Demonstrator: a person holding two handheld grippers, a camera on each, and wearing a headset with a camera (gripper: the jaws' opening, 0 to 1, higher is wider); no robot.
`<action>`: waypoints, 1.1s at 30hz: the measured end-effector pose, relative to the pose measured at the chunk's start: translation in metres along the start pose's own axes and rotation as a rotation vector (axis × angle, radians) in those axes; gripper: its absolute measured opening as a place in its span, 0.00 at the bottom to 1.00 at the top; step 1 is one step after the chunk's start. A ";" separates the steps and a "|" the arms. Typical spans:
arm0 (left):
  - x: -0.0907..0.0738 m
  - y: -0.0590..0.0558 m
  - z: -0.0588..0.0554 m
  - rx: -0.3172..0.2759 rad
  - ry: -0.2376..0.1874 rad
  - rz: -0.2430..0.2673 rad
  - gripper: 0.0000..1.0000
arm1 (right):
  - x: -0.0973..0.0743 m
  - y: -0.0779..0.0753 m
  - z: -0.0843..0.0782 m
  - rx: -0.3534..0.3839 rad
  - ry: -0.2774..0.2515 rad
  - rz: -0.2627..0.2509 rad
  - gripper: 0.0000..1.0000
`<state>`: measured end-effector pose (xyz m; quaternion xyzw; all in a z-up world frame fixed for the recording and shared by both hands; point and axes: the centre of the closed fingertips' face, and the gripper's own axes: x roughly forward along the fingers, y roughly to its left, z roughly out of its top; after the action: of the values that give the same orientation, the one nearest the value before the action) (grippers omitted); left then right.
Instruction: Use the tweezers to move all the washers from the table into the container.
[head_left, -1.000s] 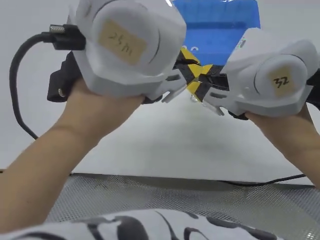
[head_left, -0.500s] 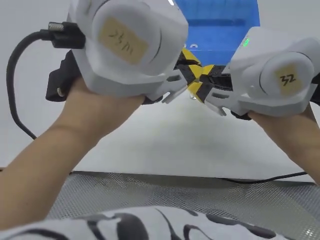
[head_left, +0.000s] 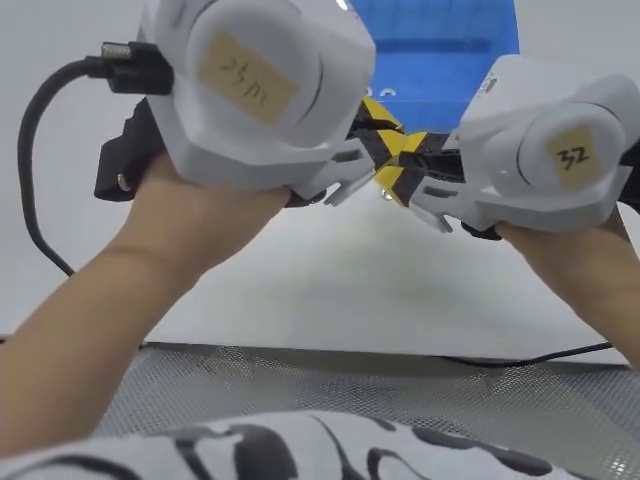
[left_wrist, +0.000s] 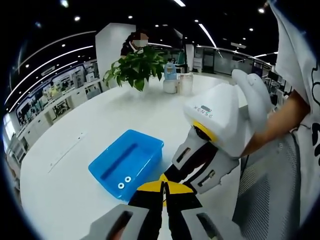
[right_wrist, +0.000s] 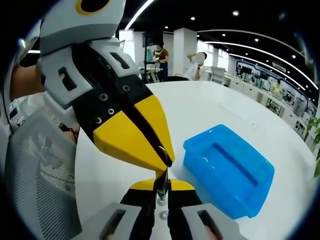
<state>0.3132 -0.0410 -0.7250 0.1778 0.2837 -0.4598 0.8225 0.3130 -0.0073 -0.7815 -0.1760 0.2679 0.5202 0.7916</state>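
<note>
the right claw pinches thin tweezers, lower centre. the left claw is closed; two washers lie in the blue container.

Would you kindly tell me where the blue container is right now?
The blue container sits on the white table, top centre in the head view, just beyond the left claw and right claw.

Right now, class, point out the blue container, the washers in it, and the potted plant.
blue container (left_wrist: 145, 152), left gripper view, bare inner floor.
washers (left_wrist: 128, 179), left gripper view, the right-hand washer of two.
potted plant (left_wrist: 135, 65), left gripper view, its leaves.
</note>
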 end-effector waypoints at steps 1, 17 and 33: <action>0.000 0.000 0.000 -0.003 0.000 -0.002 0.00 | 0.000 0.000 0.000 0.008 0.000 0.004 0.04; -0.015 -0.007 0.022 0.071 -0.020 0.008 0.00 | -0.018 -0.002 0.017 -0.074 -0.001 -0.033 0.03; -0.017 0.019 0.075 0.166 -0.123 0.072 0.00 | -0.041 -0.051 0.057 -0.111 -0.080 -0.163 0.03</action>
<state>0.3447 -0.0617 -0.6550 0.2267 0.1871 -0.4619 0.8368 0.3604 -0.0252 -0.7113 -0.2200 0.1915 0.4749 0.8303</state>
